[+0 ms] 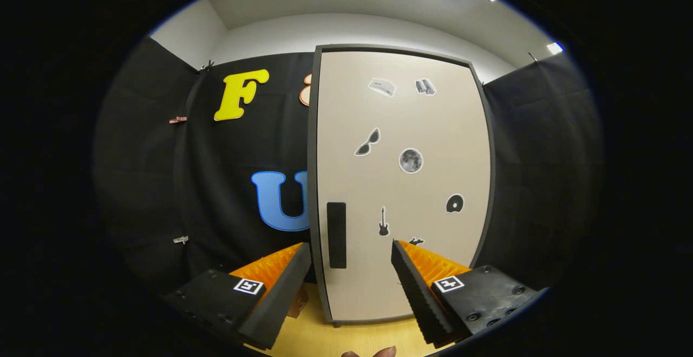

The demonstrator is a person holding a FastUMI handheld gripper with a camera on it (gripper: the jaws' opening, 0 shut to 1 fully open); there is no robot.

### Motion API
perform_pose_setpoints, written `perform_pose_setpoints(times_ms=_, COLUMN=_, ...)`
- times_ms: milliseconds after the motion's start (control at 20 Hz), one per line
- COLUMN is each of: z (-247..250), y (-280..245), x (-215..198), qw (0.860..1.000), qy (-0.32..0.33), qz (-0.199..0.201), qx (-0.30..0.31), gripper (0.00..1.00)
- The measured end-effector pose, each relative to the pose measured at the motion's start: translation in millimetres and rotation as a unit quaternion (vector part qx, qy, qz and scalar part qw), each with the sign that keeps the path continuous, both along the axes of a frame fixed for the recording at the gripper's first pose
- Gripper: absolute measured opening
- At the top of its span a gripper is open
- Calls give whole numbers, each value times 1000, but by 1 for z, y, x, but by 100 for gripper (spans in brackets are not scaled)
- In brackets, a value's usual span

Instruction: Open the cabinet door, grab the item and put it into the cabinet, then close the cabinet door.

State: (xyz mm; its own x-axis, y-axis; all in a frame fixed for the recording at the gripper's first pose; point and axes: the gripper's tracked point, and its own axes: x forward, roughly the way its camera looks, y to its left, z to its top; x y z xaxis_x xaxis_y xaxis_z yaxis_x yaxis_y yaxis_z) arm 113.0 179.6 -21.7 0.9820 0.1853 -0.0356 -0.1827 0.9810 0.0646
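A tall beige cabinet [400, 183] with a dark frame stands upright on the wooden table, its door shut. Small stickers dot the door. A black vertical handle [336, 234] sits near the door's left edge, low down. My gripper [352, 248] is open, its two fingers spread wide, and the handle shows between them, a little beyond the tips. Nothing is held. A small brownish item [298, 304] lies on the table just left of the cabinet's base, mostly hidden behind the left finger [287, 286].
The wooden table top [346, 338] runs under the cabinet toward me. Black cloth walls close in behind and on both sides. A person's fingertips [373, 352] peek in at the near table edge.
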Motion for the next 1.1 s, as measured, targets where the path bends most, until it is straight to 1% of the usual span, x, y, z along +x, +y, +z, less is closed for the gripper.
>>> perform_pose_setpoints(times_ms=300, z=-18, y=20, x=54, qw=1000, qy=-2, qz=-1, qx=-5, gripper=98)
perform_pose_setpoints(times_ms=400, z=-26, y=28, x=69, qw=1000, qy=6, qz=1, qx=1, gripper=98)
perform_pose_setpoints(times_ms=600, z=-43, y=37, x=98, qw=999, qy=28, qz=-7, qx=16, gripper=98)
perform_pose_setpoints(times_ms=650, z=-47, y=38, x=104, qw=999, qy=31, qz=-10, qx=15, gripper=96)
perform_pose_setpoints(times_ms=700, z=-51, y=38, x=111, qw=999, qy=35, qz=-15, qx=13, gripper=91)
perform_pose_setpoints(times_ms=750, z=-54, y=40, x=115, qw=999, qy=37, qz=-14, qx=11, gripper=81)
perform_pose_setpoints(times_ms=800, z=-55, y=42, x=119, qw=999, qy=37, qz=-13, qx=8, gripper=76)
perform_pose_setpoints(times_ms=850, z=-56, y=41, x=121, qw=999, qy=38, qz=-16, qx=4, gripper=62)
perform_pose_setpoints(times_ms=950, z=-55, y=40, x=120, qw=999, qy=35, qz=-19, qx=-3, gripper=46)
perform_pose_setpoints(times_ms=1000, z=-56, y=40, x=117, qw=999, qy=34, qz=-15, qx=-4, gripper=45)
perform_pose_setpoints(times_ms=1050, z=-56, y=39, x=119, qw=999, qy=33, qz=-13, qx=-4, gripper=37)
perform_pose_setpoints(times_ms=1100, z=-57, y=40, x=121, qw=999, qy=40, qz=-12, qx=-3, gripper=34)
